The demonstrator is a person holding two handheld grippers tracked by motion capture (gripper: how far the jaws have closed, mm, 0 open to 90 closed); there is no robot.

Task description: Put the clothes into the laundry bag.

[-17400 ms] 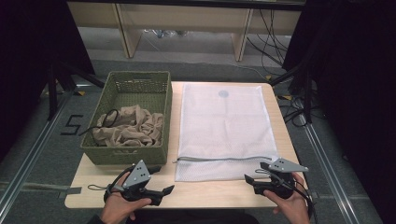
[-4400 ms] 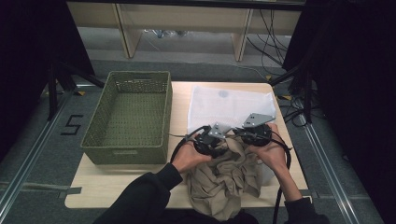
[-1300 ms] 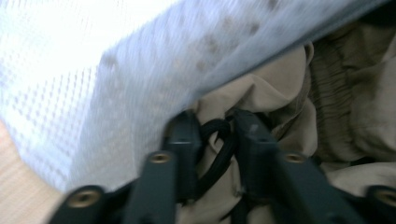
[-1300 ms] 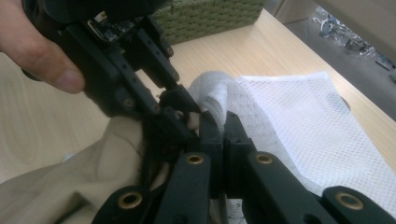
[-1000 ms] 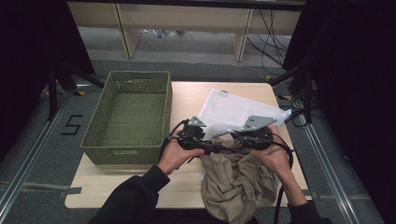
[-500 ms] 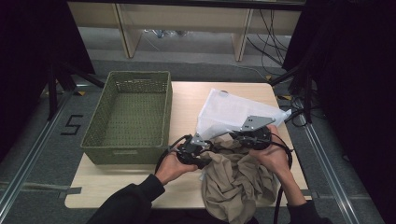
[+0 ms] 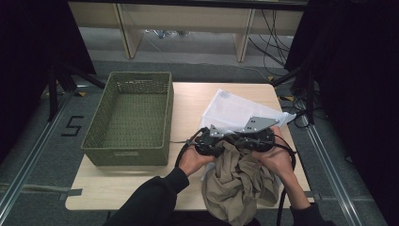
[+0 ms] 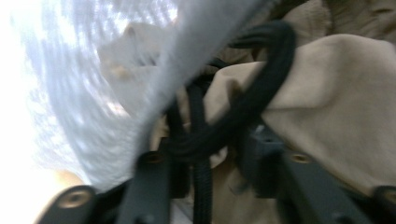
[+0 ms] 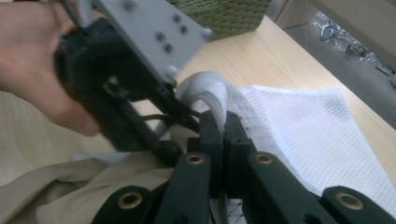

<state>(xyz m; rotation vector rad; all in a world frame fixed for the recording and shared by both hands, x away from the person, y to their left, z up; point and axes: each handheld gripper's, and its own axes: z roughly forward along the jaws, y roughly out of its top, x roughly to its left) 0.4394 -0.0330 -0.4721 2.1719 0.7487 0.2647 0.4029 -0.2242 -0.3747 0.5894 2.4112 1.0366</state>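
Note:
A beige garment (image 7: pixel 240 188) hangs bunched over the table's front edge, its upper part at the mouth of a white mesh bag (image 7: pixel 230 110). My right gripper (image 7: pixel 236 140) is shut on the bag's white hem (image 9: pixel 212 95), holding it lifted. My left gripper (image 7: pixel 225 146) sits right beside it. Its jaws have just been closing, then eased slightly. They now press on the beige garment (image 8: pixel 336 93) with a black cord (image 8: pixel 252 102) caught between them. The mesh bag (image 8: pixel 93 93) blurs past the left jaw.
An empty green woven basket (image 7: pixel 127 150) stands at the table's left. Bare wood (image 7: pixel 117 188) lies in front of it. Cables and shelf legs sit on the floor beyond the far edge. Black cables trail from both grippers.
My left gripper has moved right and down, up against the right gripper, and its jaws have narrowed onto the beige cloth. The right gripper has kept still on the bag's hem.

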